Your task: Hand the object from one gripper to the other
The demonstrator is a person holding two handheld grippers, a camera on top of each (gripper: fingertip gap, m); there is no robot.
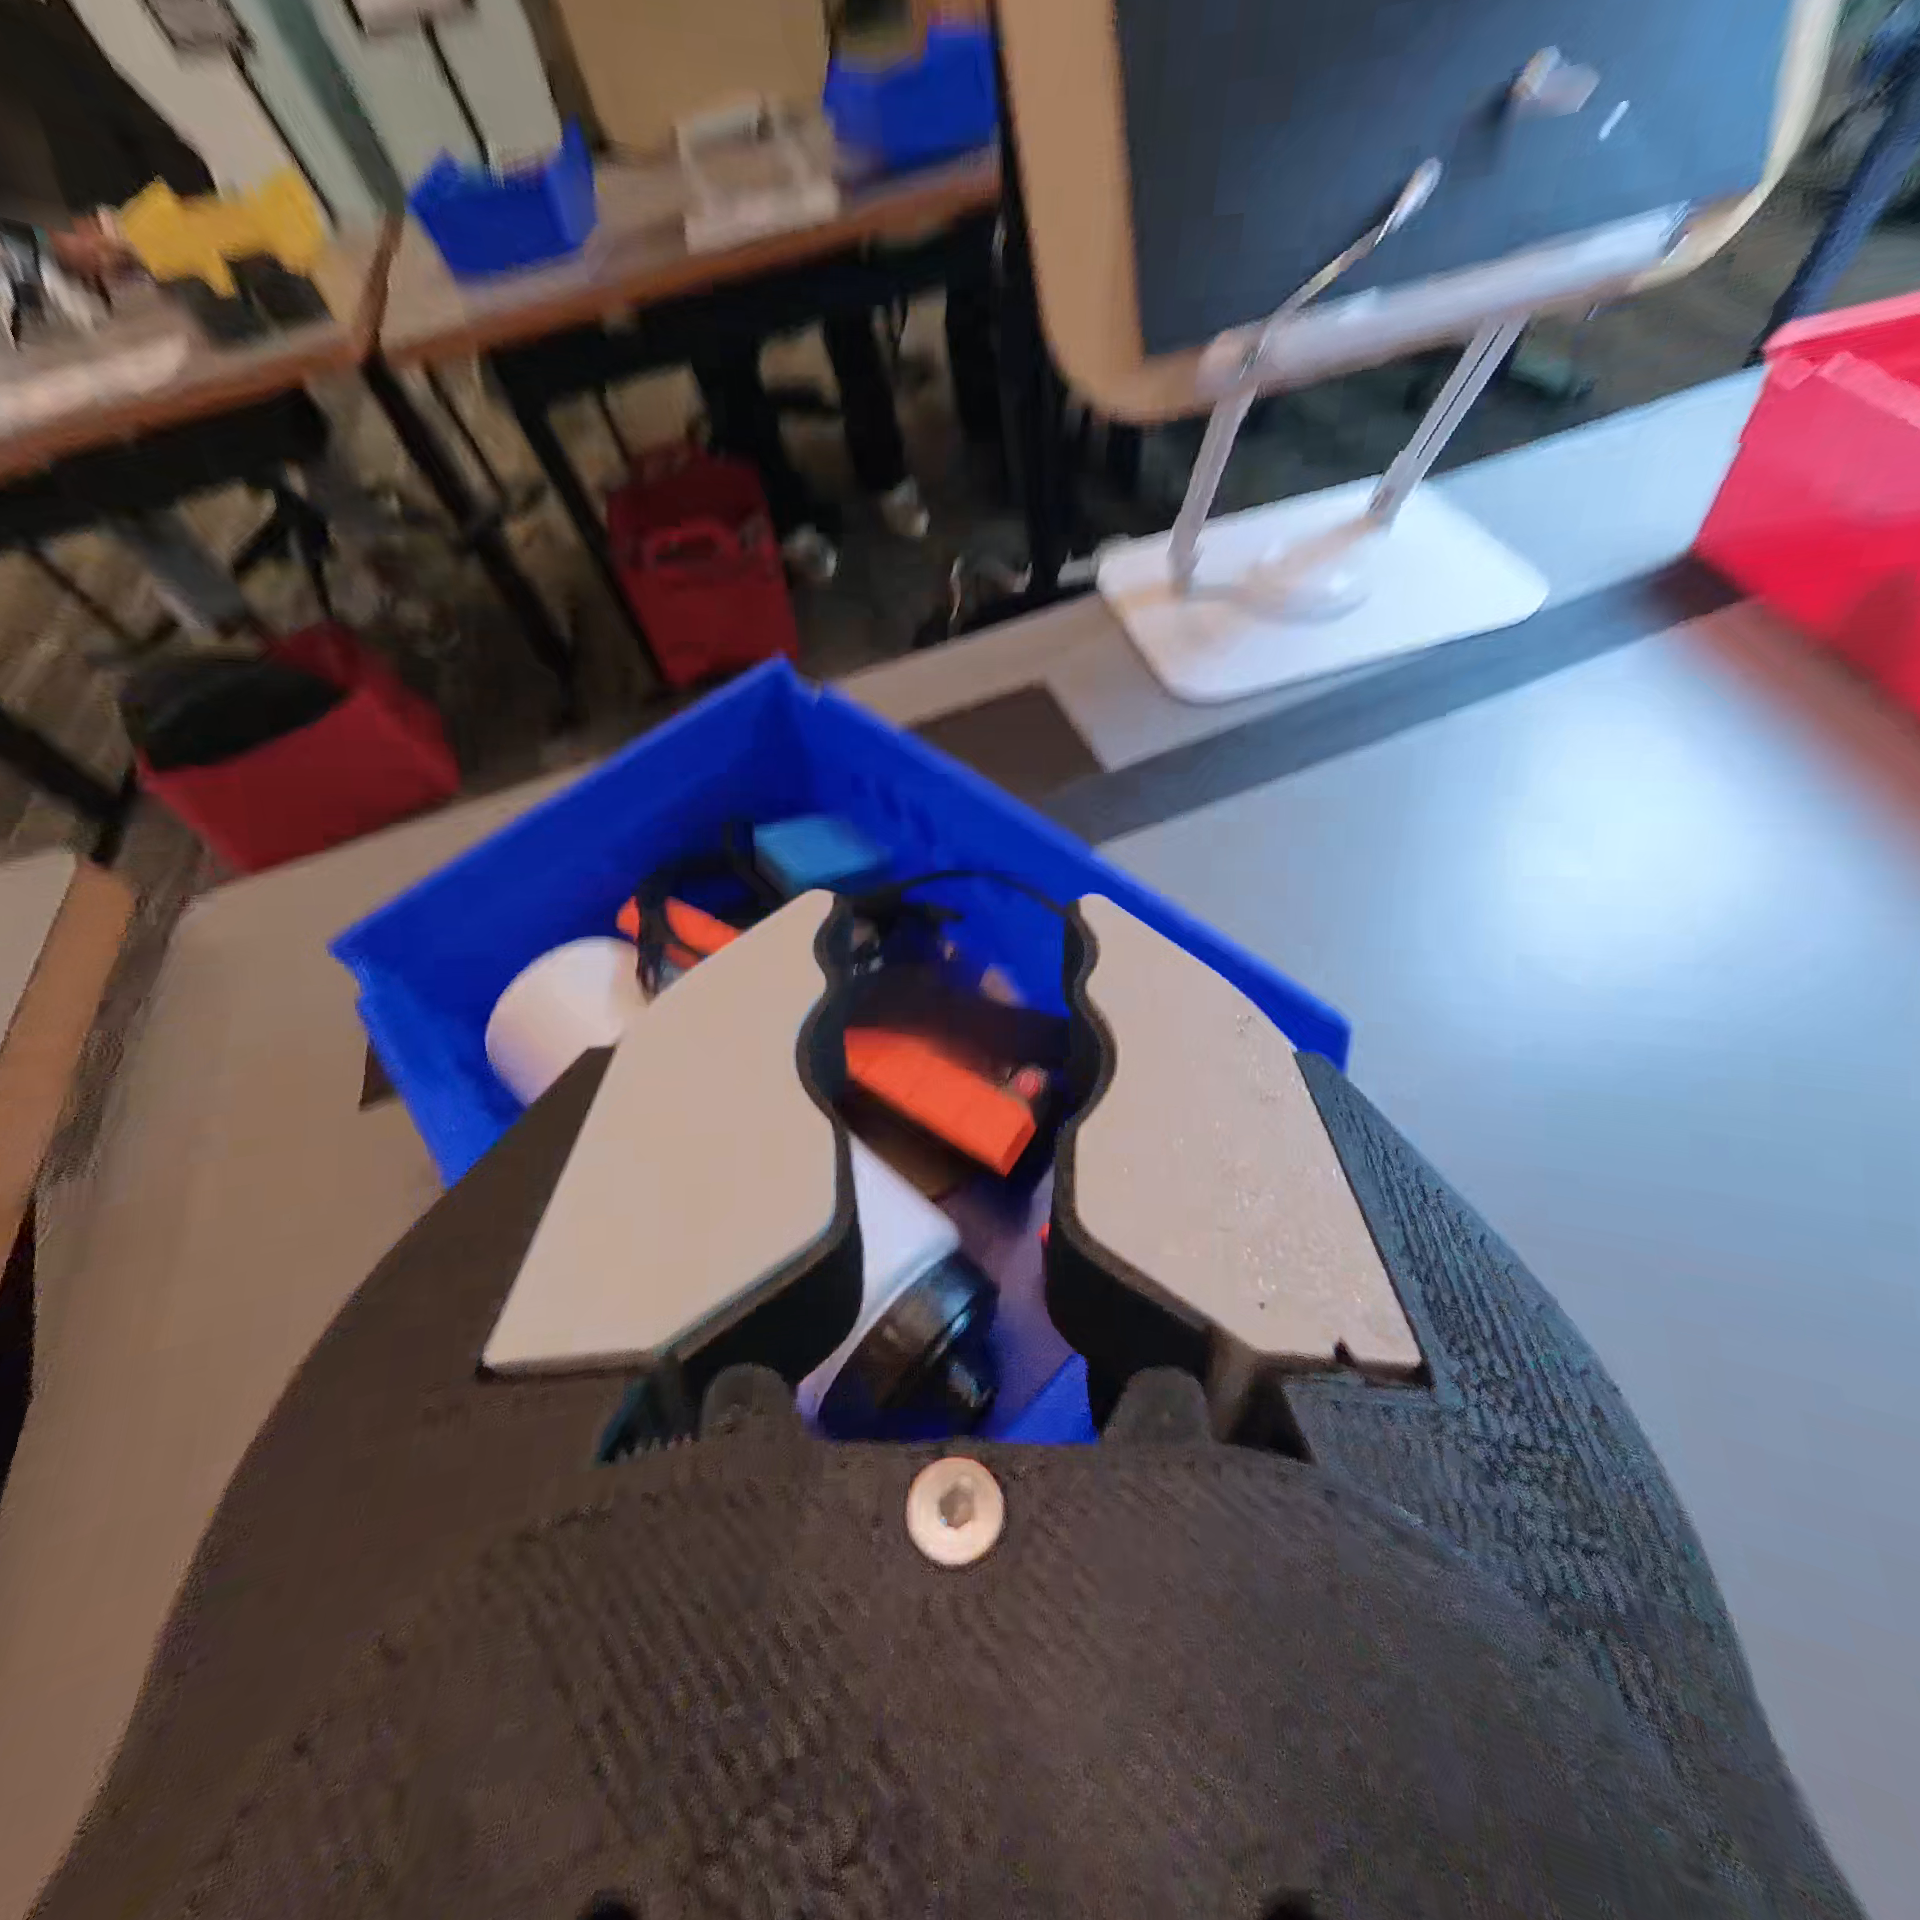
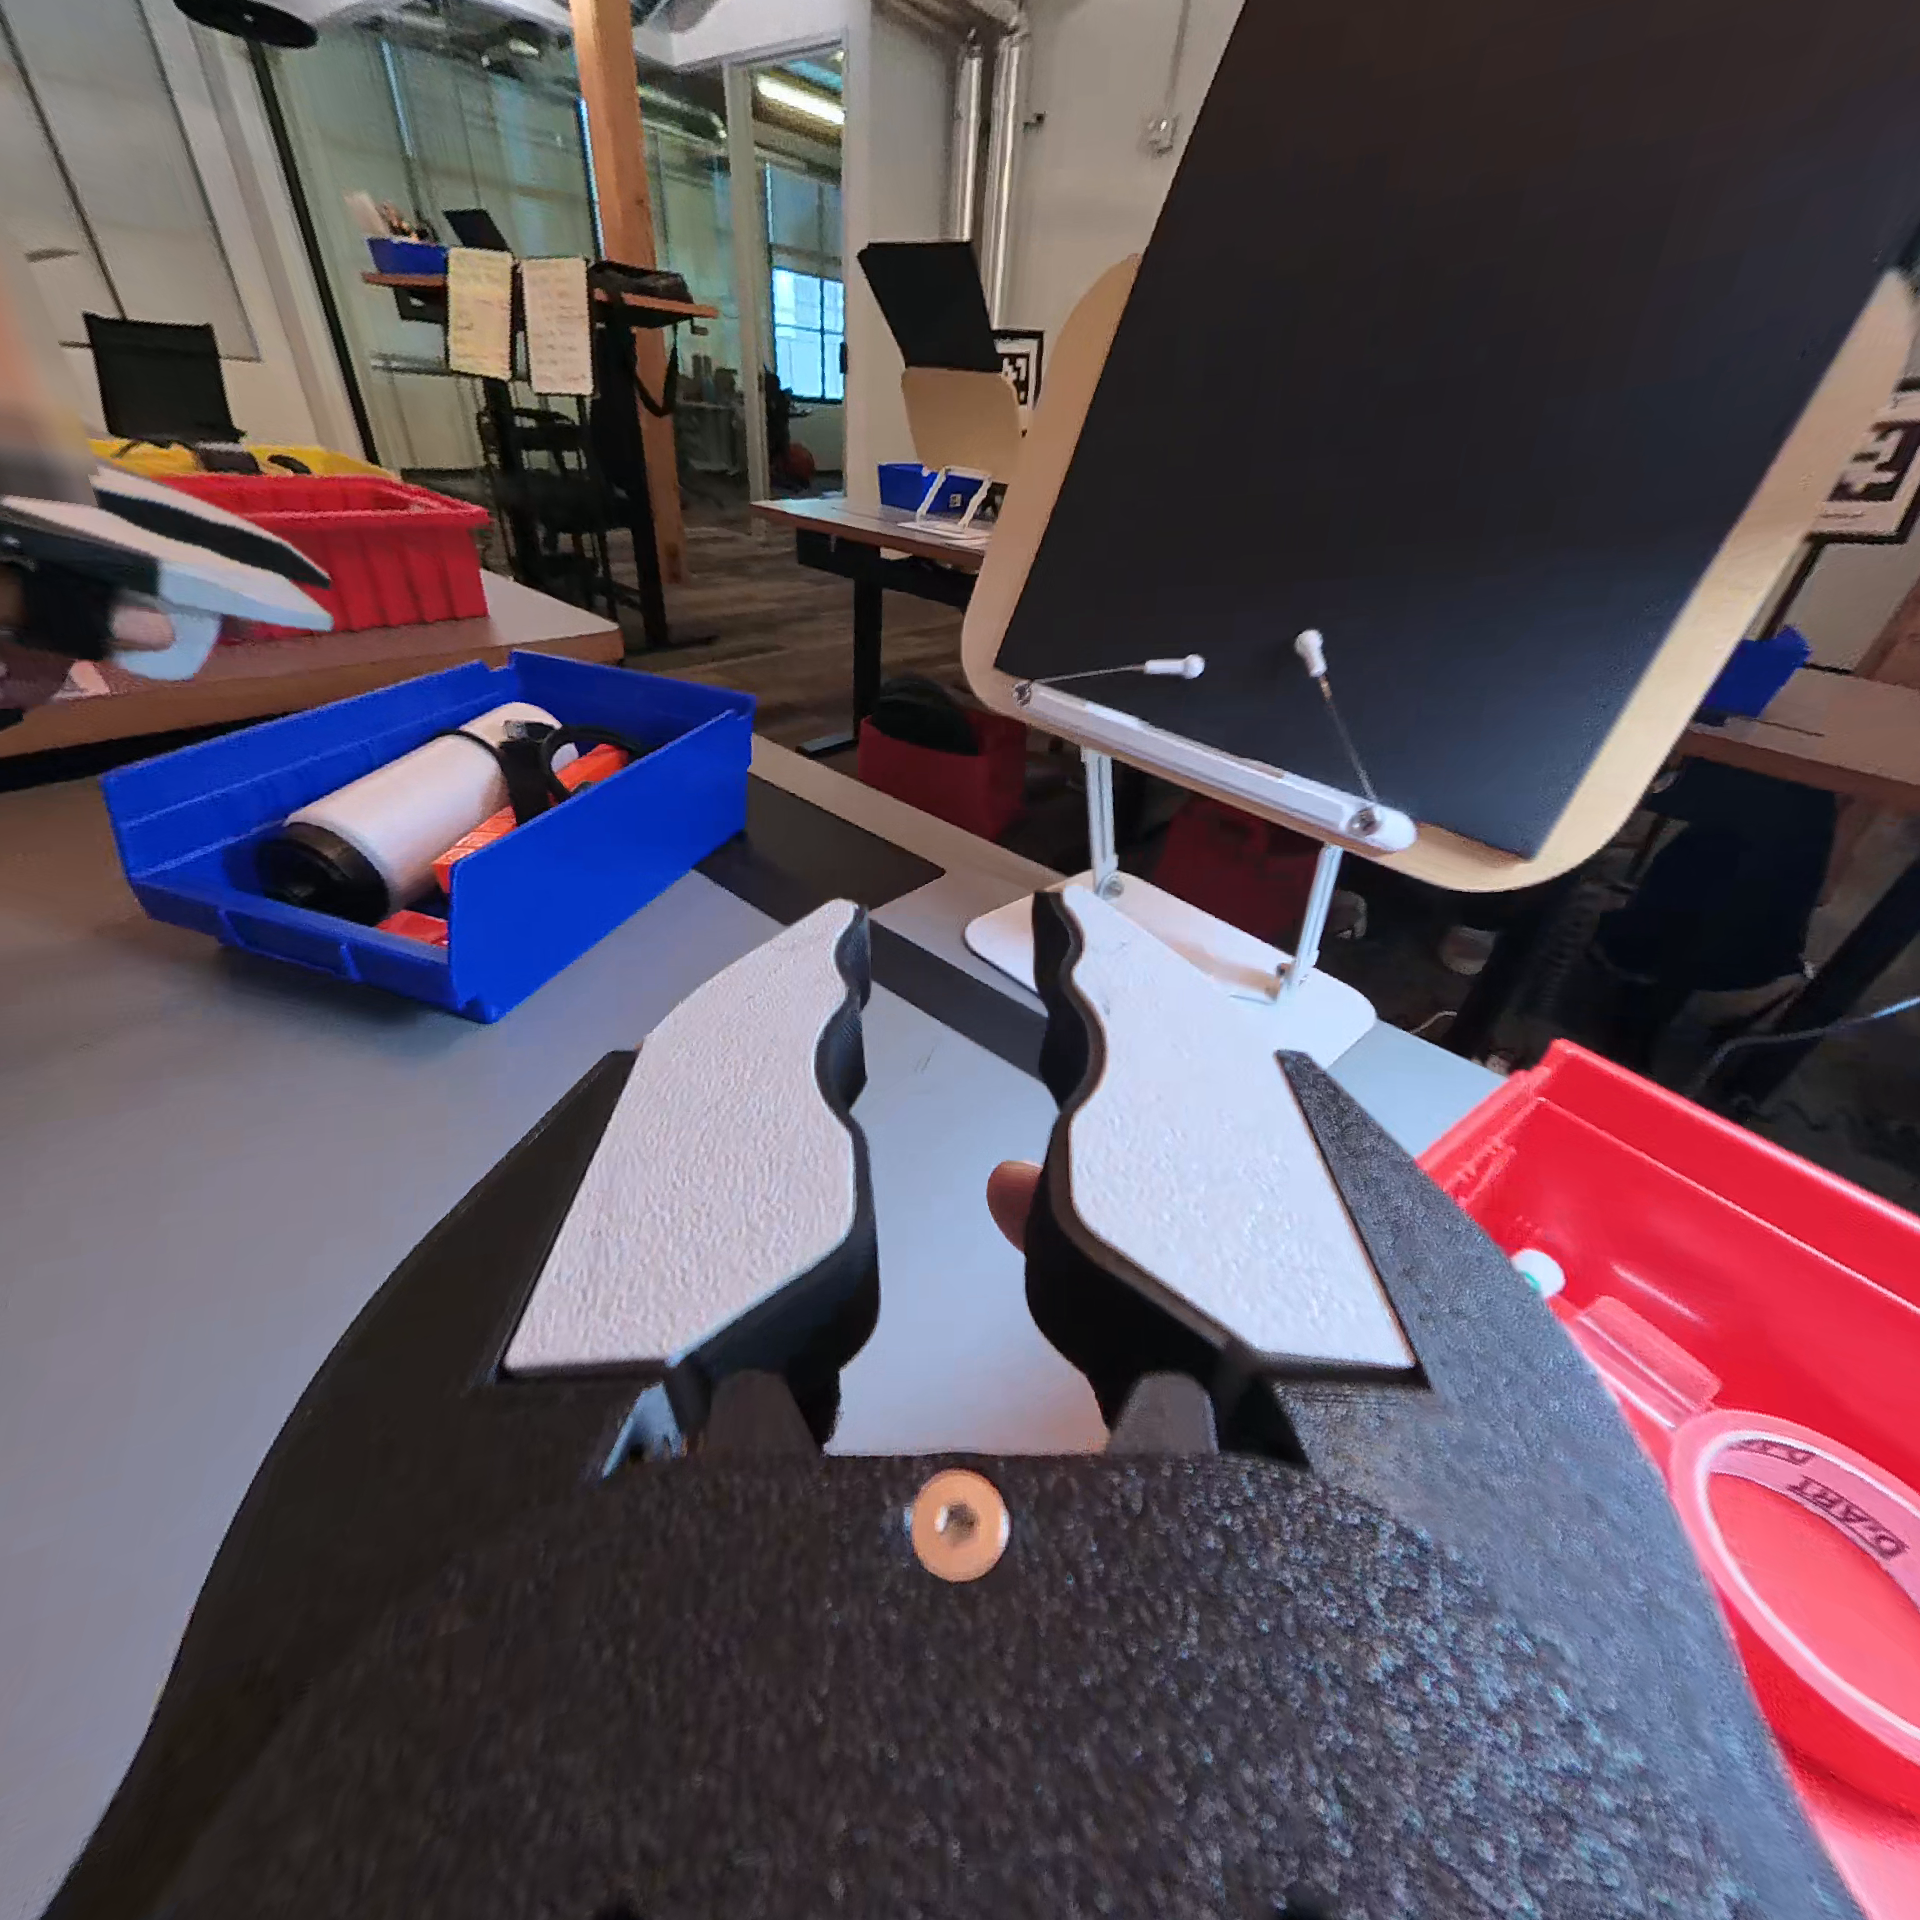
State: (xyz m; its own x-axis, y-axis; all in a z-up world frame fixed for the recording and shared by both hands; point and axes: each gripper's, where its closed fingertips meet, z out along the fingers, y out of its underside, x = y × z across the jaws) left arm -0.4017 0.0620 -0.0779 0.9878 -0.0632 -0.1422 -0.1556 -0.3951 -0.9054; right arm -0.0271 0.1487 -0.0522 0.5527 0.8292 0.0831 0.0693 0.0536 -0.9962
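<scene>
While nothing is yet held, the step in hand looks like the first pick from the blue bin.

Left wrist view: the left hand-held gripper (image 1: 951,935) hangs tilted down over the blue bin (image 1: 582,862) at the table's far left, jaws spread and empty, above a white cylinder (image 1: 894,1236) and an orange block (image 1: 935,1101); through the blur, which one is the object is unclear. Next it must descend and pinch one.

Right wrist view: the right hand-held gripper (image 2: 951,935) waits level above the table (image 2: 260,1122), spread, empty, beside a red bin (image 2: 1662,1195).
</scene>
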